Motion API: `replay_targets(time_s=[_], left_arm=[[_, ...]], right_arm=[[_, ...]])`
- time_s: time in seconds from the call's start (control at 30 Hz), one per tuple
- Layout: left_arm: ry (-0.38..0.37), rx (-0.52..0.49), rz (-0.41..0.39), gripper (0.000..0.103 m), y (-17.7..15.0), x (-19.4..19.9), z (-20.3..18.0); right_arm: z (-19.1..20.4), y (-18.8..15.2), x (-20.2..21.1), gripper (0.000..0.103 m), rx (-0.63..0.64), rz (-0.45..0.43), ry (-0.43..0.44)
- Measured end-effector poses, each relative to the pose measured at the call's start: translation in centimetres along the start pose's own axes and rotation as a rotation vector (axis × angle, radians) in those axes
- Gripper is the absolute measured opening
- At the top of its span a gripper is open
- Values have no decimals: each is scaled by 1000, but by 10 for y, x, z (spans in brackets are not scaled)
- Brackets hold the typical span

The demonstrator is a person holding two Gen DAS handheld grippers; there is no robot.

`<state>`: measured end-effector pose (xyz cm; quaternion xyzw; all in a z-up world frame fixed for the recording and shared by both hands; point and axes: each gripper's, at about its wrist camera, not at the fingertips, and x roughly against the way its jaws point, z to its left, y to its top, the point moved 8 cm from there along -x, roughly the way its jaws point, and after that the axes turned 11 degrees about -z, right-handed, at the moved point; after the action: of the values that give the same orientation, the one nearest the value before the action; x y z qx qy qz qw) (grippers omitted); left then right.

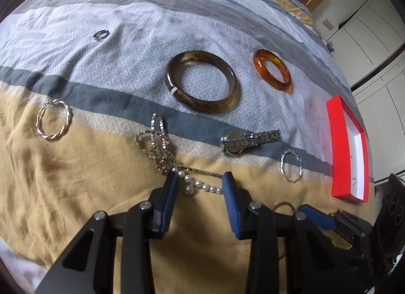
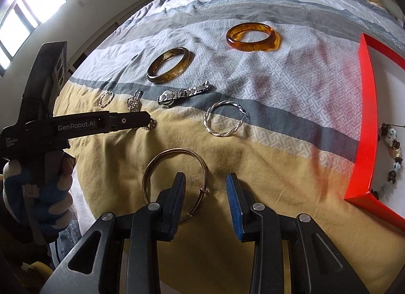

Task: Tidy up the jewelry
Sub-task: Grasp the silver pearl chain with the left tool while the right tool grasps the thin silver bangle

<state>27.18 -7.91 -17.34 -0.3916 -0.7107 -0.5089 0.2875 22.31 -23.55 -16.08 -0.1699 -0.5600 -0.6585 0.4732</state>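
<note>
Jewelry lies spread over the striped bed cover, and only a beaded bracelet is already inside the red box at the right edge of the bed.

The pearl necklace lies on the yellow stripe, and one end of it is tangled with the sparkling chain. If the left hand-held gripper lifts the pearls, I think the chain may come up with them, or the strand may slip out, because it is thin and loose. A low grip could also catch the soft cover and pull it, which would shift the watch and the twisted hoop nearby.

The left hand-held gripper stands open, with the pearl strand between its two pads and not pressed by them. The right hand-held gripper is also open and holds nothing. The thin gold bangle lies under it: the left pad stands over the inside of the ring, and the right pad is outside it. If the jaws close so, they may only push the bangle sideways.
</note>
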Motion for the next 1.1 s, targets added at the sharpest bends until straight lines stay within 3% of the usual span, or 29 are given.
replay_targets(time_s=[0.1,0.2,0.3,0.4,0.43,0.53,1.1], left_arm=[[18,0,3,38,-2,-4,-2],[40,1,-4,37,-4,-7,-2],[54,22,-19,35,-4,-11,0],[68,48,-36,25,-2,-12,5],[72,55,-43,19,-1,-12,8],[66,78,-55,14,0,-9,15],[37,62,-129,13,-9,61,10]], right_arm=[[1,-1,-3,32,4,2,9],[0,-4,-8,19,10,9,10],[-2,-8,-12,15,0,19,12],[-2,-10,-13,10,5,23,11],[-1,-11,-13,10,7,26,11],[-1,-11,-12,8,13,19,7],[12,-5,42,7,52,-67,-40]])
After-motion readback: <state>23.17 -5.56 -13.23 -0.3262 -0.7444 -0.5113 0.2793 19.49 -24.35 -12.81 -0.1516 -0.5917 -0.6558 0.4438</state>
